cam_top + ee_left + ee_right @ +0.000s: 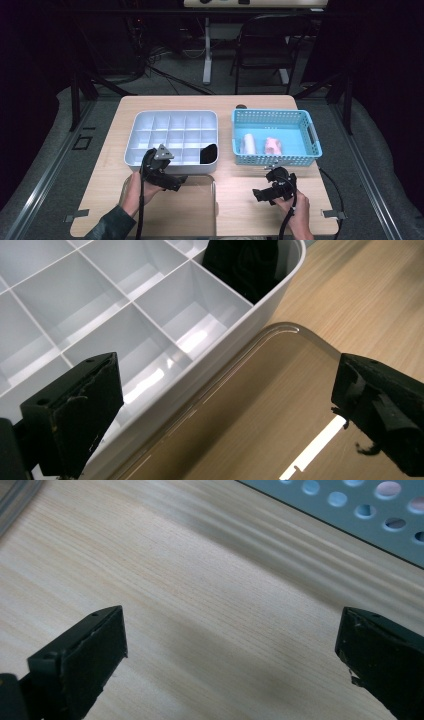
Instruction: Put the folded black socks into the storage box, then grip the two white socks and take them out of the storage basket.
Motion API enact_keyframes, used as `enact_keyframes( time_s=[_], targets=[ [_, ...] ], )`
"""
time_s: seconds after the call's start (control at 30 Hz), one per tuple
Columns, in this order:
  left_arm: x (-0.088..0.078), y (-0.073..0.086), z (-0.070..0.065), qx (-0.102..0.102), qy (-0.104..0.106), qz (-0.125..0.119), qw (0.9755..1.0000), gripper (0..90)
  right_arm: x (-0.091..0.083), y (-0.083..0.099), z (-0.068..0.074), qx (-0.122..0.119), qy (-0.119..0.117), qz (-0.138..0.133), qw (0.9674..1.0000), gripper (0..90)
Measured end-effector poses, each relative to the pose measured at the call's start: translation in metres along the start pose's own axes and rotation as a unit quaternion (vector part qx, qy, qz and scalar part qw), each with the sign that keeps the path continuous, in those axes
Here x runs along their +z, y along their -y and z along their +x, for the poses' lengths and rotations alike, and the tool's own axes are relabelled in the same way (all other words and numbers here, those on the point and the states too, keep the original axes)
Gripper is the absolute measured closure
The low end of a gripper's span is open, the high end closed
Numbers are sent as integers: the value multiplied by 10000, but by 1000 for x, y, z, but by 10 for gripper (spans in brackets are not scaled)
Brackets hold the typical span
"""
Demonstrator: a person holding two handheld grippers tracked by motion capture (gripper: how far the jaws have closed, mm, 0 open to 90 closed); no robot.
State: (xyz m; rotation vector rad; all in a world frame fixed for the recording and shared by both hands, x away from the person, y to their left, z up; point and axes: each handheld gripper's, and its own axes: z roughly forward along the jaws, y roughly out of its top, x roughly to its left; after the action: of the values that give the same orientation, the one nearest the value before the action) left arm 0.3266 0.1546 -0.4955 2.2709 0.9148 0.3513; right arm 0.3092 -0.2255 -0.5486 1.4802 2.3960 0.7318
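Standing with jaws wide and nothing between them, the left gripper point(176, 181) is held just over the near rim of the white divided tray point(260, 310). One black item point(208, 153) is seen lodged in the tray's near right corner compartment. The right gripper point(261, 195) is likewise spread and empty, near the blue basket point(310, 131), where a white roll point(248, 144) and a pink item point(272, 146) lie. The next pick is judged best made squarely, with one item taken per compartment.
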Motion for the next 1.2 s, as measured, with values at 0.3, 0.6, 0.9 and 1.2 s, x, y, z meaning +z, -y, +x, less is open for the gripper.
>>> enact_keyframes(
  time_s=[0.3, 0.6, 0.9, 1.2],
  targets=[
    [-8, 16, -4, -2, -208, -181, 9996, 2, -8, 0, 0, -33, -135, -121, 9998, 0],
    [-12, 30, -7, 100, -272, -326, 9991, 2, -14, 0, 2, -55, -226, -186, 9996, 0],
    [-13, 41, -10, 89, -312, -294, 9990, 2, -19, -1, 2, -49, -270, -253, 9993, 0],
    [-13, 50, -11, 102, -210, -281, 9993, 1, -30, -5, 2, -106, -318, -159, 9993, 0]
  ],
)
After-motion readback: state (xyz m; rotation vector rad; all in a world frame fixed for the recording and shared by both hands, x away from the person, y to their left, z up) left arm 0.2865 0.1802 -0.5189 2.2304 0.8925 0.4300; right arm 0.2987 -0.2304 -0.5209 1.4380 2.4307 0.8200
